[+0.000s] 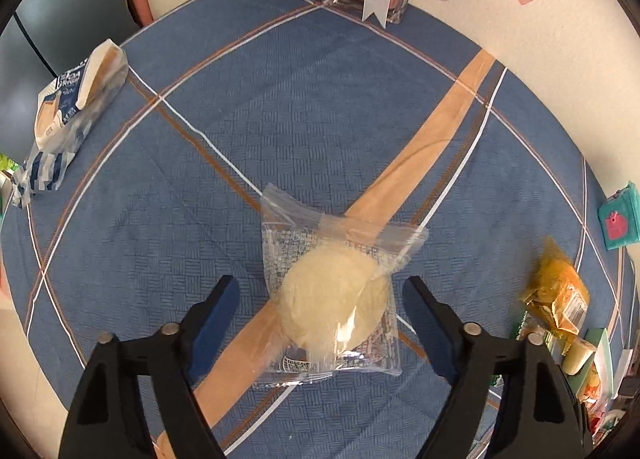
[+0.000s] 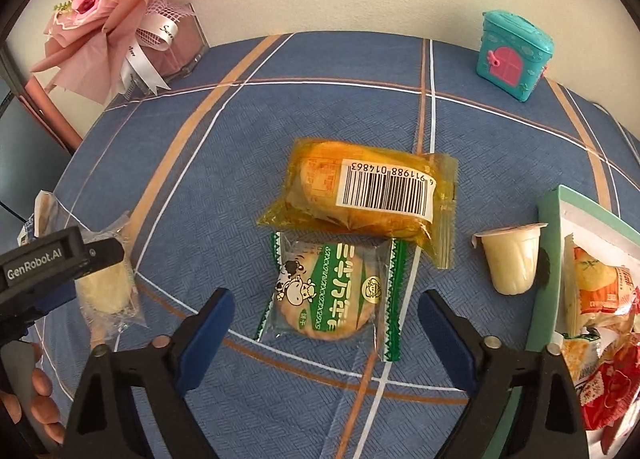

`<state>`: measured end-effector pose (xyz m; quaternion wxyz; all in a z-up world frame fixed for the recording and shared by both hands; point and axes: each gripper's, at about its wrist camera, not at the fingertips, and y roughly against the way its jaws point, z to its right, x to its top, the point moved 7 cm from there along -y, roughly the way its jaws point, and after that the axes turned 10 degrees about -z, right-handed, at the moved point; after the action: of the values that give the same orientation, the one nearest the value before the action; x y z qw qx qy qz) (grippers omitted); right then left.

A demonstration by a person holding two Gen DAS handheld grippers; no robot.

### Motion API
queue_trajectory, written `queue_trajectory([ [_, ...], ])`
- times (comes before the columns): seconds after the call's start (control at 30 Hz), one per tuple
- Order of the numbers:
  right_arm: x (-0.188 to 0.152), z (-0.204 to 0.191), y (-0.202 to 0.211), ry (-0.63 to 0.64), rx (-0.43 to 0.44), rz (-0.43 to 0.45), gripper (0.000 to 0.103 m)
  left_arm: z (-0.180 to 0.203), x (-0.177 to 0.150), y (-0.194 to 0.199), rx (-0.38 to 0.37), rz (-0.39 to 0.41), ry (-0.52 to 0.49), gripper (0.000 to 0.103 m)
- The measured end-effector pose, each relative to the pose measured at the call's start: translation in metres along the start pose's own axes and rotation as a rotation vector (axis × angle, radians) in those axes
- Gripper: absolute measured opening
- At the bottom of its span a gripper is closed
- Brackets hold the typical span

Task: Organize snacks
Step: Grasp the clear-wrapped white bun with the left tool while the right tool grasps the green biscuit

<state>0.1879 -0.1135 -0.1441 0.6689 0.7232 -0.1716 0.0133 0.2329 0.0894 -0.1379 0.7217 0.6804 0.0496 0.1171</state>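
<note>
The left tool (image 1: 322, 291) is wide open and holds nothing; a pale round cake in a clear wrapper (image 1: 334, 295) lies on the counter (image 1: 224, 131) between its fingers. It looks light, soft and crumbly, with slippery film, so I would grip across the cake body, gently. The right tool (image 2: 326, 309), also wide open and empty, frames a green cracker packet (image 2: 330, 291), probably brittle. Only the right view shows the tray (image 2: 548, 259) beside it.

Blue plaid tablecloth (image 2: 248, 147) bears yellow packet (image 2: 360, 191), green cracker packet (image 2: 332, 295), jelly cup (image 2: 512, 259).
</note>
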Motion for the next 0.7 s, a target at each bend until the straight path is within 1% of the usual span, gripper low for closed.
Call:
queue_trajectory([
  [0.03,0.0,0.0,-0.001,0.002,-0.001,-0.001,0.091,0.0,-0.001,-0.002,-0.002,-0.008,0.001,0.076],
  [0.1,0.0,0.0,-0.003,0.004,-0.004,-0.007,0.082,0.004,0.001,-0.006,-0.014,-0.016,-0.002,0.071],
  [0.13,0.0,0.0,-0.004,0.004,-0.004,-0.011,0.079,0.006,0.001,-0.007,-0.022,-0.019,-0.005,0.064],
  [0.17,-0.001,0.0,-0.005,0.003,-0.004,-0.015,0.074,0.008,0.001,-0.007,-0.033,-0.021,-0.009,0.06],
  [0.2,-0.001,0.0,-0.005,0.003,-0.009,-0.017,0.068,0.01,0.001,-0.006,-0.032,-0.02,-0.014,0.059],
  [0.27,-0.002,0.001,-0.004,0.004,-0.007,-0.017,0.064,0.012,0.0,-0.005,-0.03,-0.018,-0.024,0.056],
  [0.33,-0.001,0.001,-0.002,0.002,-0.001,-0.013,0.058,0.015,-0.001,-0.005,-0.049,-0.018,-0.024,0.055],
  [0.47,-0.003,0.001,0.0,0.009,-0.009,-0.016,0.054,0.02,-0.002,0.0,-0.068,-0.008,-0.038,0.054],
  [0.53,-0.003,0.002,0.0,0.007,-0.008,-0.019,0.054,0.023,-0.003,0.006,-0.082,0.004,-0.044,0.054],
  [0.7,-0.003,0.005,0.01,0.003,-0.01,-0.017,0.054,0.028,-0.009,0.026,-0.087,0.04,-0.065,0.054],
])
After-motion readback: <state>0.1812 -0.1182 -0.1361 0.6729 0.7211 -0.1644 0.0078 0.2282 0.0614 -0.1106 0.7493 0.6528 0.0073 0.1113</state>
